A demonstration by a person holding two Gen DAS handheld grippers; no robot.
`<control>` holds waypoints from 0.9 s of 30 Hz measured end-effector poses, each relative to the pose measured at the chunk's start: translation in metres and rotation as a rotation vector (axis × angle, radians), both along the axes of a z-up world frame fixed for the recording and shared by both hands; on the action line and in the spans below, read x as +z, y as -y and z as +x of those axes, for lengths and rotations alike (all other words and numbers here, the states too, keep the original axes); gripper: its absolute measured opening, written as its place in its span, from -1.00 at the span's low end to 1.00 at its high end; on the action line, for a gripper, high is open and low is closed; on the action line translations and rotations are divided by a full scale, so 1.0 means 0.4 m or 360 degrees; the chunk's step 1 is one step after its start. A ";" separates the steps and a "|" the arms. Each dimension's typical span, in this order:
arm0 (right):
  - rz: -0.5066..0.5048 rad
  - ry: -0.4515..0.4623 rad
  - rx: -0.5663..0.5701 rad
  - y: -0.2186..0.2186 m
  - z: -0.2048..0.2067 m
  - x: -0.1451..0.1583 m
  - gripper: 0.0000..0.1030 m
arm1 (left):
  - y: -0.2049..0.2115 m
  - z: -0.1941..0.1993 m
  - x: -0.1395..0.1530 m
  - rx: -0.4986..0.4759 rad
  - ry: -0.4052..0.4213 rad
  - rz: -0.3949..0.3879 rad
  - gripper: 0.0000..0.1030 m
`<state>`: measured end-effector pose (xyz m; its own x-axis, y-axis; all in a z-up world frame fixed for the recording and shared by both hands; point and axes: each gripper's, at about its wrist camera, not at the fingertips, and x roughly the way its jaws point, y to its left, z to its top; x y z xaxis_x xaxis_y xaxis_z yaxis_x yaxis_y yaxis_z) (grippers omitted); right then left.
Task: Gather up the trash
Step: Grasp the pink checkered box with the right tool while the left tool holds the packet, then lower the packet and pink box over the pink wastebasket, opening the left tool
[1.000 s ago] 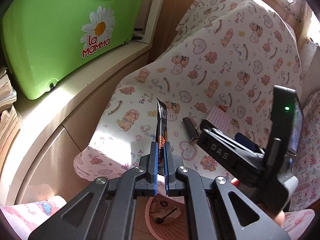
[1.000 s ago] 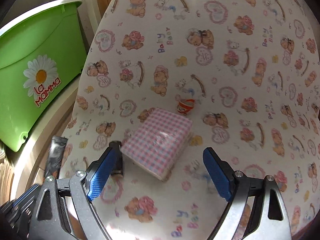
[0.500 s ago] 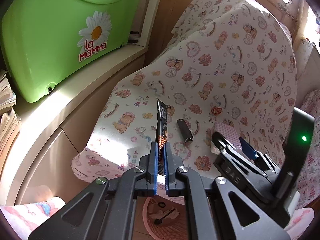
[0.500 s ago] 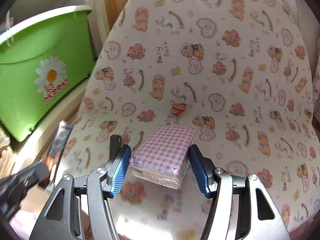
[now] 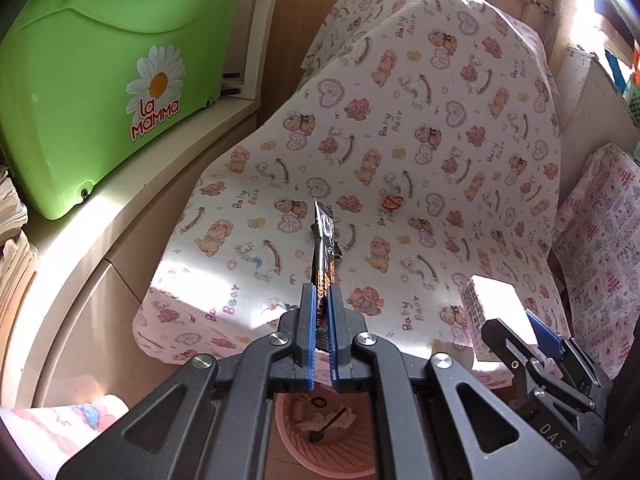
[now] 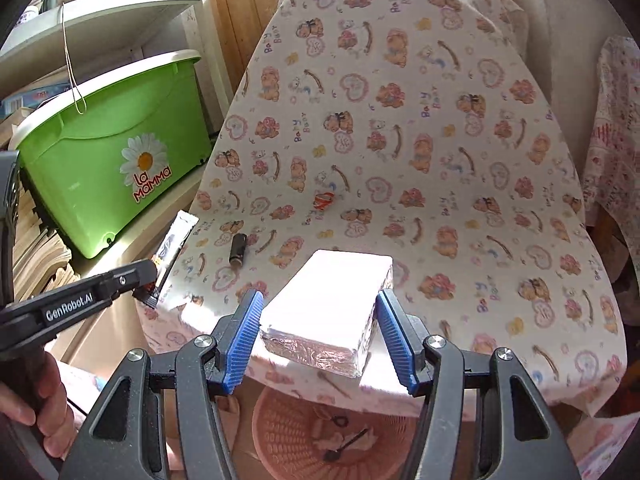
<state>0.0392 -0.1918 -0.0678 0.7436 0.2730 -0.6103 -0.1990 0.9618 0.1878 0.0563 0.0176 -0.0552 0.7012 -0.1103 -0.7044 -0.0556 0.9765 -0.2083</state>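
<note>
Lighter [image 6: 238, 248], red wrapper [image 6: 323, 201], pink basket [image 6: 280, 420] below

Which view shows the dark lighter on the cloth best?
The right wrist view: the lighter lies in full sight on the bear-print cloth. In the left wrist view the held coffee sachet covers nearly all of it.

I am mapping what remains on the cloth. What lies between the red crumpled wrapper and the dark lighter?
Only bare bear-print cloth. The right wrist view shows nothing lying between the red crumpled wrapper and the dark lighter.
</note>
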 end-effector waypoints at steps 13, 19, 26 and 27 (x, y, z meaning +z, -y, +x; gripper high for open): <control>0.0115 -0.0128 -0.0021 0.078 -0.168 0.001 0.18 | 0.132 -0.096 0.027 -0.0327 0.0040 0.0189 -0.91; 0.0097 -0.0293 -0.0070 0.097 -0.179 -0.067 0.19 | 0.113 -0.145 -0.036 -0.0349 -0.0118 0.0006 -0.91; 0.0192 -0.0463 -0.0026 0.085 -0.156 -0.122 0.19 | 0.133 -0.123 -0.122 -0.0352 -0.0377 -0.0006 -0.91; 0.0177 -0.0477 -0.0028 0.082 -0.154 -0.129 0.19 | 0.138 -0.118 -0.141 -0.0369 -0.0432 -0.0015 -0.92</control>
